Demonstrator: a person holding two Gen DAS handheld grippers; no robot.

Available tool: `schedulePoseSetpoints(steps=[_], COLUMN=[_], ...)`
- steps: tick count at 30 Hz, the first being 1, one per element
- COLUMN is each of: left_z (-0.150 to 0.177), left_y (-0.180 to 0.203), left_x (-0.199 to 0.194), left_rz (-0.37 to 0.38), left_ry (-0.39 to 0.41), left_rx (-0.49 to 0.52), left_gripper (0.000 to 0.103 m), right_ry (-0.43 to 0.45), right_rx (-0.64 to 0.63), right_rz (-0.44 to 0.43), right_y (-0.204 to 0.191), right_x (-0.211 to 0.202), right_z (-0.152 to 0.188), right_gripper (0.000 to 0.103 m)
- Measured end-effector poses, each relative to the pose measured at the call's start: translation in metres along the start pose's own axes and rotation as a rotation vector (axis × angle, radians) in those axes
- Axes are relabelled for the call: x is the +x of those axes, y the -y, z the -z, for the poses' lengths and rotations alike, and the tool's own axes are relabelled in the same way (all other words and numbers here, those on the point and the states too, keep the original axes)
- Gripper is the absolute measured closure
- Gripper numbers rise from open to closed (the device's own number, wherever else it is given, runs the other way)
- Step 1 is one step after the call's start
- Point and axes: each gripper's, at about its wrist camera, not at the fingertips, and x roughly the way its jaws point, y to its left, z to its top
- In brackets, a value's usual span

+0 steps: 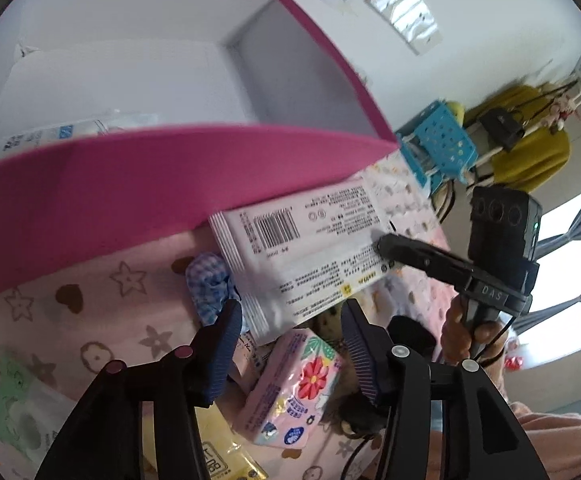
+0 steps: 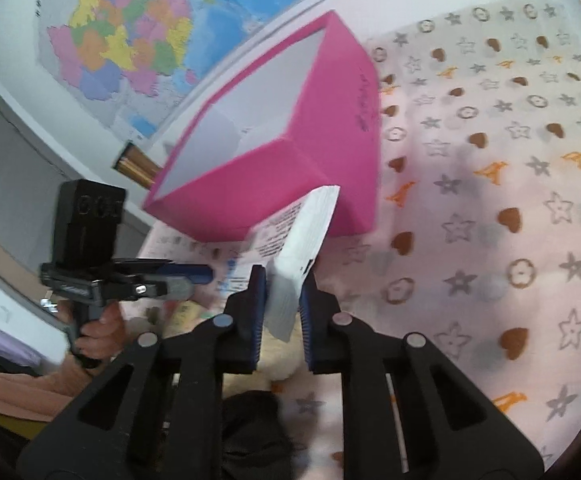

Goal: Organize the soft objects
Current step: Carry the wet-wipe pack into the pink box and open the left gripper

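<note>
Right wrist view: right gripper pinching white wipes pack by one end, raised in front of pink box.
Left gripper spread, nothing between pads, over pink tissue pack & blue checked cloth on patterned sheet. Box open.

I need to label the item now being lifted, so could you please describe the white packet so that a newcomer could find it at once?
Start at the big pink box on the patterned cloth. Just in front of its near wall, the flat white packet is raised, pinched at one end by the right tool. Unlike the pink flowered tissue pack and the yellow pack below, it shows a barcode and black print.
</note>
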Motion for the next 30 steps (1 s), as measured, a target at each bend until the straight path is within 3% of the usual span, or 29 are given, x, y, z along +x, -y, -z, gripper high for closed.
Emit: schedulePoseSetpoints(steps=[9,14,20,30], left_z=[-0.012,-0.013,-0.006,-0.002], left_y=[0.012,0.026,0.033,0.062], left_x=[0.027,0.035,0.017,-0.044], left_rz=[-0.092,-0.106,-0.055,-0.110], left_ry=[-0.056,-0.064,0.001,0.142], left_rx=[0.025,0.060,0.044,0.105], left_gripper=[0.043,0.041,0.041,0.042], right_ry=[0.010,0.011,0.028,0.095], right_rx=[-0.046,-0.044,-0.081,-0.164], right_rz=[0.033,0.027,0.025,-0.013], right_y=[0.009,0.008,-0.008,-0.051], right_x=[0.003,0.005,-0.005,-0.029], right_z=[0.007,0.007,0.007,-0.008], right_gripper=[0.085,0.085,0.085,0.085])
